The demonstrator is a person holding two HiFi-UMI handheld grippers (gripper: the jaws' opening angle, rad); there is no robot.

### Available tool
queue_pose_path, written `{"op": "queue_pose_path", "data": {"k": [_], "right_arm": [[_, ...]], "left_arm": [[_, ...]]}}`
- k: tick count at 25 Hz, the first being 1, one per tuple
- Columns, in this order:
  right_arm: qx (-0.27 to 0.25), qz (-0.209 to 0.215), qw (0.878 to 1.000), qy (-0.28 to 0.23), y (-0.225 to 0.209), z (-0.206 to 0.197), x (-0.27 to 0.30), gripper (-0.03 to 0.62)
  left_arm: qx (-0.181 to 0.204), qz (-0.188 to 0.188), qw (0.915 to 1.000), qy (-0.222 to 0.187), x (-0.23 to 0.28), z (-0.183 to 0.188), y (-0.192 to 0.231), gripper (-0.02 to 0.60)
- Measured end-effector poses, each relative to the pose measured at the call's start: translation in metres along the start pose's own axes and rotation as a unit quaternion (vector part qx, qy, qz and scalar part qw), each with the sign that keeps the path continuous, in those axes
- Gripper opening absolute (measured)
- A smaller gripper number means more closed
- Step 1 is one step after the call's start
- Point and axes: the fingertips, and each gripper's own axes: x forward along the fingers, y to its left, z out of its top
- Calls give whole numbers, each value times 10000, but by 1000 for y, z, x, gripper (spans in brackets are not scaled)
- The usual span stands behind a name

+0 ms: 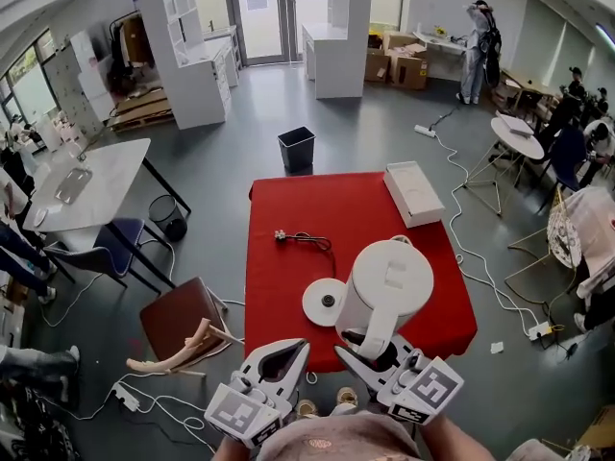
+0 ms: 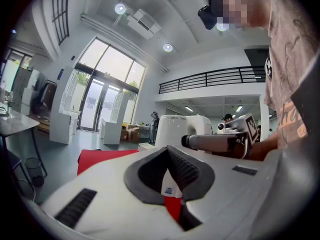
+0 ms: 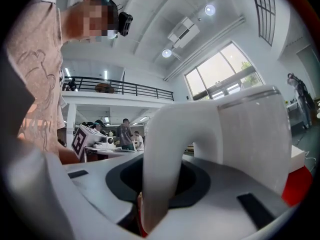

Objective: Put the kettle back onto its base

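Observation:
A white electric kettle [image 1: 389, 281] is over the right half of the red table [image 1: 288, 209], just to the right of its round white base [image 1: 327, 303]. My right gripper [image 1: 370, 344] is shut on the kettle's handle [image 3: 162, 174], which fills the gap between the jaws in the right gripper view, with the kettle body [image 3: 250, 134] beyond. My left gripper [image 1: 300, 347] hangs at the table's near edge, left of the kettle, shut with nothing in it [image 2: 170, 184]. From the left gripper view the kettle [image 2: 172, 129] and the right gripper [image 2: 225, 141] show ahead.
The base's black cord and plug [image 1: 306, 240] lie behind it on the cloth. A flat white box [image 1: 413, 193] sits at the table's far right corner. A brown chair [image 1: 183, 320] lies left of the table, and a black bin [image 1: 296, 149] stands behind it.

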Motion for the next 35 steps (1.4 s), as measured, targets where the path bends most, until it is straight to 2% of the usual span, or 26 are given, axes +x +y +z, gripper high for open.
{"op": "queue_pose_path", "data": {"k": [4,13,22,26,35], "right_arm": [[-38,165,9999,31,-11,-2,20,100],[-117,465,9988,53,-33,2,62,100],[-119,775,9968,140,-48,0,94,100],[-129,833,9962,228,-52,-12,100,100],[37,993,9945,323,-55,-37,107,100]], "left_arm": [[68,209,9997,-63,-8,-6,11,2],[-201,565,9982,92,-16,-5,19,2],[-195,950,9952,121,-18,-9,35,2],[-143,908,9957,64,-16,-11,37,2],[-182,1102,9935,213,-17,-16,43,2]]}}
